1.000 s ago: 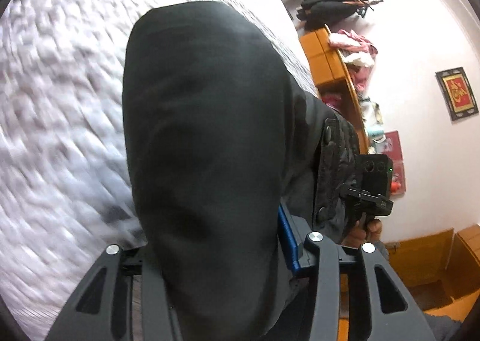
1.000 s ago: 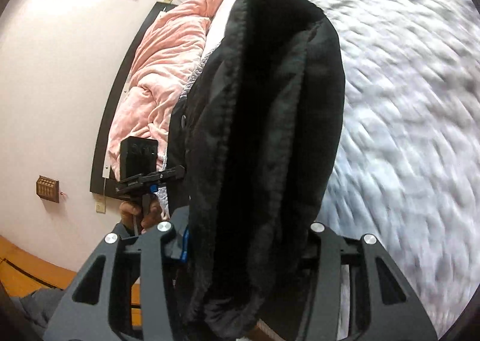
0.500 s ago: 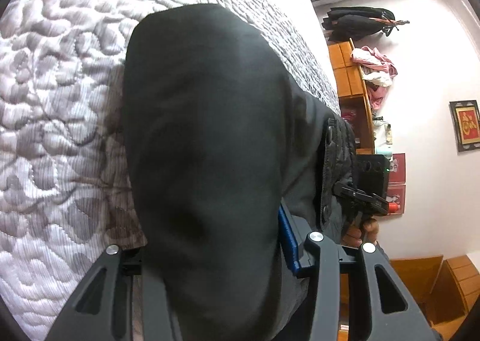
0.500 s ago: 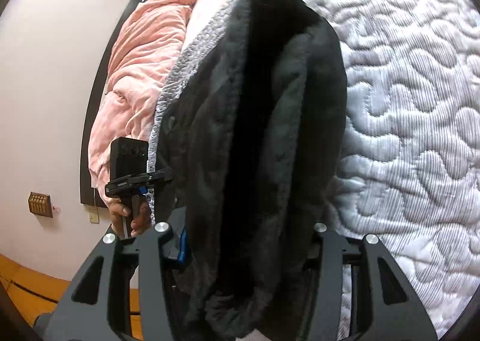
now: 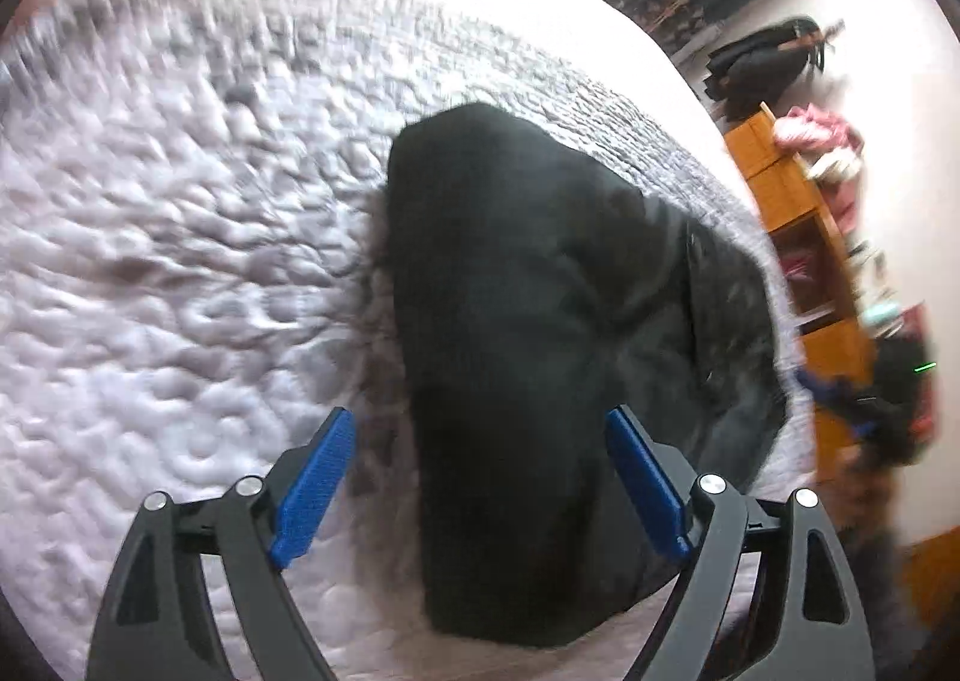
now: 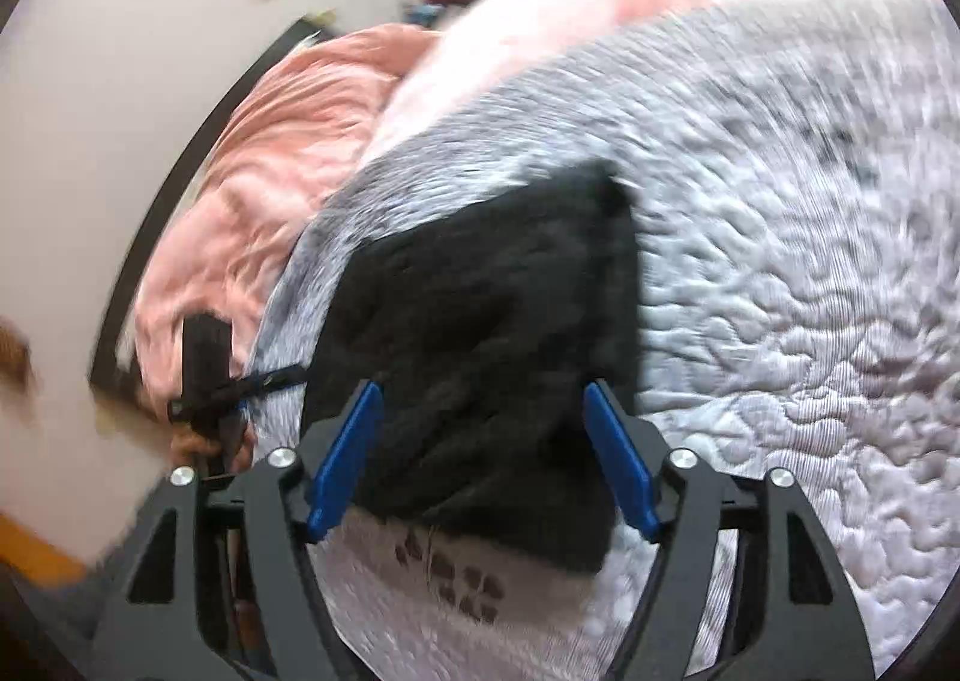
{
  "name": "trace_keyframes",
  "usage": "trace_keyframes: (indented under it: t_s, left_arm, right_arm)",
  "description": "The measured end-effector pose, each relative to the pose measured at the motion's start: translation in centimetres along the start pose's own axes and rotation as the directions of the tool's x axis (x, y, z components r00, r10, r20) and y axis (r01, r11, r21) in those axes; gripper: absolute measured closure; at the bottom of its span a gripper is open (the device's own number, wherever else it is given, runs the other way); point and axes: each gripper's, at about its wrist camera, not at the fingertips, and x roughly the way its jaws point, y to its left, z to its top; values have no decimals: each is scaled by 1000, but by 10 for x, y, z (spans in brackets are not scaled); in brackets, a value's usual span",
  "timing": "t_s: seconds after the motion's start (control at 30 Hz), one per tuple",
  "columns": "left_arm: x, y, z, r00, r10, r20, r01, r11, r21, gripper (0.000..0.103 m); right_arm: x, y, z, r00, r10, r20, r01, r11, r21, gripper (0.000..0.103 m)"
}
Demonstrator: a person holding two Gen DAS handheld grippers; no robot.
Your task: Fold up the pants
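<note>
The black pants lie folded in a compact bundle on the grey quilted bedspread. My left gripper is open, its blue pads on either side of the bundle's near end, holding nothing. In the right wrist view the same pants lie on the quilt, and my right gripper is open with its blue pads astride the near edge of the bundle. Each view shows the other gripper beyond the pants, the right one and the left one. Both views are motion-blurred.
A pink blanket is bunched at the bed's far side by a dark headboard. An orange wooden shelf with clothes stands by the wall, with dark bags hanging above. The bed edge runs just behind the pants.
Both grippers have opened and let go of the pants, which now lie on the bed. Both grippers have pulled back and are moving.
</note>
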Motion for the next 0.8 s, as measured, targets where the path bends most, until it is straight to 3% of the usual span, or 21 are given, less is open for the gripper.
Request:
trace_keyframes:
  t_s: [0.1,0.17,0.27,0.4,0.5,0.63,0.7,0.8]
  left_arm:
    - [-1,-19,-10,999,44,27,-44,999,11,15]
    - [6,-17,-16,998,67,-4,-67,998,10,15]
    - [13,-8,-21,998,60,-23,-61,998,-30,11]
    - [2,-17,-14,999,53,-10,-52,999,15,12]
    - [-8,-20,11,997,50,58,-51,998,25,12]
    - [0,-17,68,989,84,123,-82,996,-20,9]
    - [18,-13,95,990,109,88,-105,993,-53,8]
    - [48,-9,107,983,182,-26,-184,980,-71,3]
  right_arm:
    - [12,30,-12,999,5,-37,-8,997,-77,33]
    - [38,27,-17,994,-43,-101,36,997,-69,34]
    - [64,13,-17,982,-102,-157,96,994,-45,42]
    - [58,24,-2,981,-89,-173,78,995,-69,39]
    - [44,33,26,991,-89,-104,80,993,-84,37]
    - [53,10,69,993,-121,-6,122,993,13,31]
    - [68,-4,83,996,-87,5,86,992,90,30]
    - [102,-29,92,996,-75,-56,85,974,212,29]
